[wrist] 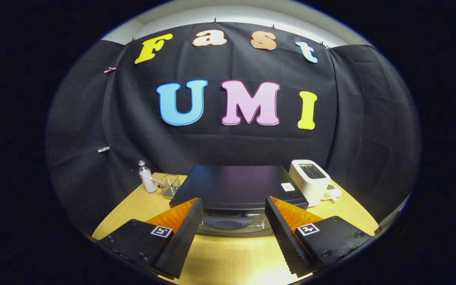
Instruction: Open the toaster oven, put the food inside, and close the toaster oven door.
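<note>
Pale wooden worktop (228,257) carries the black box-shaped toaster oven (238,188), door shut, just ahead of the tool (234,221); fingers spread, holding nothing; a high approach could miss the curved door handle (228,222).

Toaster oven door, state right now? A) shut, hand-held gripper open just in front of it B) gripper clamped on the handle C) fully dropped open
A: the toaster oven door sits upright and closed, its handle showing between the fingers of the open hand-held gripper, which touch nothing.
</note>
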